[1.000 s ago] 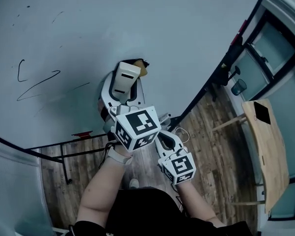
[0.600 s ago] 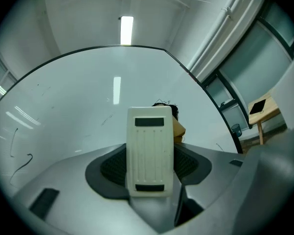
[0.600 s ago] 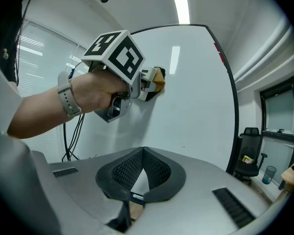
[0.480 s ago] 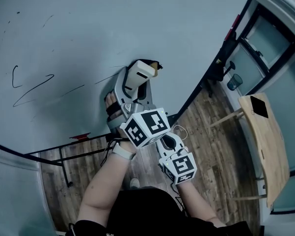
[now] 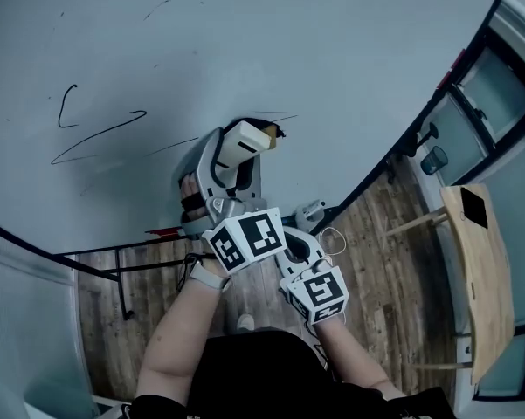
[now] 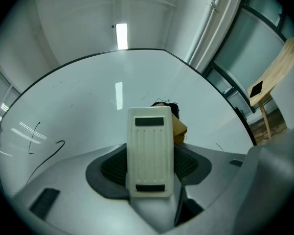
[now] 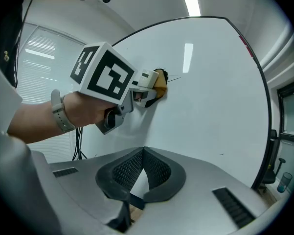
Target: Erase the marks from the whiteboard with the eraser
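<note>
Several marks (image 5: 99,134) are left on the whiteboard (image 5: 349,51); erasing looks unfinished.
The left gripper (image 6: 150,173) clamps its fingers (image 6: 111,168) on the eraser (image 6: 149,146) at the board, biggest marks well to their left; the right gripper (image 7: 143,155) is closed, empty.

The whiteboard (image 5: 332,51) fills the upper part of the view. The left gripper (image 5: 245,151) reaches up to it with the eraser (image 5: 260,133) between its fingers, and the eraser's tan face lies against the board. Left of the eraser and well apart from it are black marks (image 5: 96,133): a small hook and a long slanted stroke below it. A thin line (image 5: 275,116) runs just above the eraser. The right gripper (image 5: 310,212) sits lower, close beside the left gripper's marker cube (image 5: 245,238), near the board's bottom edge. Below is a wooden floor (image 5: 376,260), with a pale wooden piece of furniture (image 5: 482,269) at the right.
</note>
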